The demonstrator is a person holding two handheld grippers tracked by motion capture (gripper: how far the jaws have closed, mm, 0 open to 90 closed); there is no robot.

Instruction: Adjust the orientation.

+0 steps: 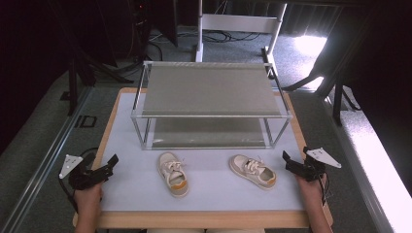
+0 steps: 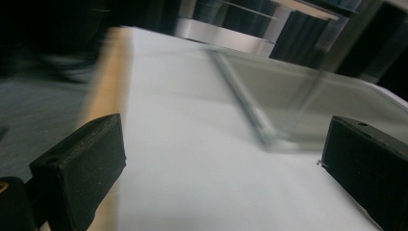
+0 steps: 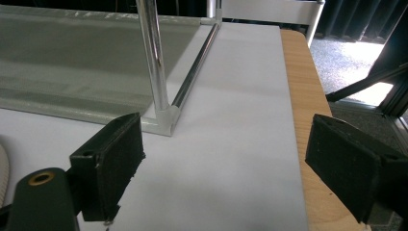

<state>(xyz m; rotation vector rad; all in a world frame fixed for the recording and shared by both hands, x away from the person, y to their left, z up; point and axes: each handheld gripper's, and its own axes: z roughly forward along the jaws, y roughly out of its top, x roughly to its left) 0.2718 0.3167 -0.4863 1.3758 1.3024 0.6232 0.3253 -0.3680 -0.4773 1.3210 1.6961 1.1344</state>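
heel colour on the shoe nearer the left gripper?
Orange-yellow patch at the heel of the cream left shoe; the high view shows it best.

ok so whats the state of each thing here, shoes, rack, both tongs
left cream lace-up shoe with orange heel: upright on its sole on the white mat, untouched
right cream lace-up shoe: upright on its sole, untouched
two-tier metal-framed shoe rack with grey shelves: standing, both shelves bare
left tongs: open, holding nothing
right tongs: open, holding nothing
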